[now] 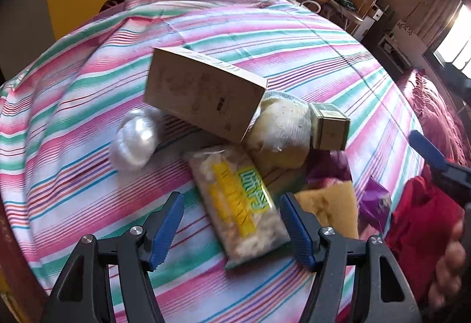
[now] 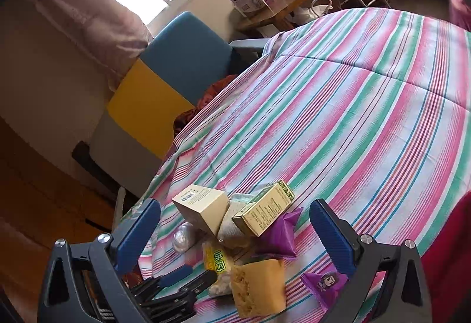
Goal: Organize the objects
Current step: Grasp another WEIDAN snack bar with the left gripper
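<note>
A pile of small things lies on the striped bedcover [image 1: 88, 81]. My left gripper [image 1: 232, 197] stands open just over a clear snack bag [image 1: 238, 199] with a yellow-green label, one pad on each side, not pressing. Beyond the bag are a large tan box [image 1: 203, 93], a cream cloth [image 1: 279, 128], a small green-cream box [image 1: 329, 126], a white plastic wad [image 1: 135, 140], a yellow sponge [image 1: 329, 205] and a purple packet [image 1: 376, 199]. My right gripper [image 2: 235, 204] is open and holds nothing, short of the tan box [image 2: 203, 208] and small box [image 2: 265, 211]. The sponge [image 2: 259, 287] lies nearest it.
A red cloth [image 1: 418, 220] lies at the bed's right side, beside the person's hand [image 1: 450, 264]. A blue and yellow chair [image 2: 176, 64] stands past the bed's far edge. A cluttered wooden desk [image 2: 282, 5] is behind. Broad striped cover [image 2: 368, 117] stretches beyond the pile.
</note>
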The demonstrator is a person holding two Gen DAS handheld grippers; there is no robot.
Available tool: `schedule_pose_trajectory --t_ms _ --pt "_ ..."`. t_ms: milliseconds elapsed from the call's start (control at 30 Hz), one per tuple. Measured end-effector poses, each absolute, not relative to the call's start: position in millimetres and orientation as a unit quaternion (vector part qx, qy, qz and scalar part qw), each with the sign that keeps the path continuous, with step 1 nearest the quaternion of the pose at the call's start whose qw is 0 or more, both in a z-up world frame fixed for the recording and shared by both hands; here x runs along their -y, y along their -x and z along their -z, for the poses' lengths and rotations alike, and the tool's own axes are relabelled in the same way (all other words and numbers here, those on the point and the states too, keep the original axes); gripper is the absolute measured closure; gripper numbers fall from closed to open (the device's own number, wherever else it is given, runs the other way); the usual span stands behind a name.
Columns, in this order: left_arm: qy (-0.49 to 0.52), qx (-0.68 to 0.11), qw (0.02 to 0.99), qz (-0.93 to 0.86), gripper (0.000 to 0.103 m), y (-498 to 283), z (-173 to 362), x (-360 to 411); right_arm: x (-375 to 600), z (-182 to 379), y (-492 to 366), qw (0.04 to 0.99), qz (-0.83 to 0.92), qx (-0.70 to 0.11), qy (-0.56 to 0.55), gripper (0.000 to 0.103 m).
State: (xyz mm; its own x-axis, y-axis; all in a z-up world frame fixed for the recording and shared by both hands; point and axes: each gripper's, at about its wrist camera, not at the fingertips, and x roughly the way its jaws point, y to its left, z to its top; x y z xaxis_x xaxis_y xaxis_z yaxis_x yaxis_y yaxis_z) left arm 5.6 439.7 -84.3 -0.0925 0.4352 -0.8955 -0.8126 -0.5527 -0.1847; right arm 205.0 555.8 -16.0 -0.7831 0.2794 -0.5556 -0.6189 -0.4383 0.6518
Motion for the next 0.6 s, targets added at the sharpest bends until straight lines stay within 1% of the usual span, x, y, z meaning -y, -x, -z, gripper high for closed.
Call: schedule_pose_trajectory --t_ms 133,233,267,300,367,433,600 --pt "0.517 -0.200 0.421 -0.718 0.034 -2.6 100.8 -454.6 -557.5 15.9 -206.2 0.271 -0.826 -0.459 0.183 0.000" --pt "0.483 -0.222 0.423 -0.734 0.034 -5.3 106.8 -457.0 -558.9 16.7 -206.6 0.271 -0.824 -0.463 0.181 0.000" --pt "0.477 -0.225 0.425 -0.736 0.037 -7.0 107.7 -455.2 -559.0 16.8 -206.8 0.272 -0.824 -0.463 0.181 0.000" --pt "0.470 -0.227 0.422 -0.741 0.048 -7.9 107.5 -451.7 -559.2 16.8 -206.9 0.272 -0.824 -0.464 0.180 0.000" --pt "0.464 -0.229 0.418 -0.747 0.058 -7.1 106.7 -442.9 -559.8 16.8 -207.5 0.271 -0.824 -0.465 0.178 0.000" --pt "0.467 -0.222 0.424 -0.743 0.060 -4.7 104.4 -431.7 -560.4 16.5 -210.0 0.273 -0.822 -0.469 0.172 0.000" --pt "0.435 -0.227 0.437 -0.754 0.061 -19.5 102.8 -379.2 -570.0 22.9 -222.6 0.268 -0.806 -0.507 0.142 0.000"
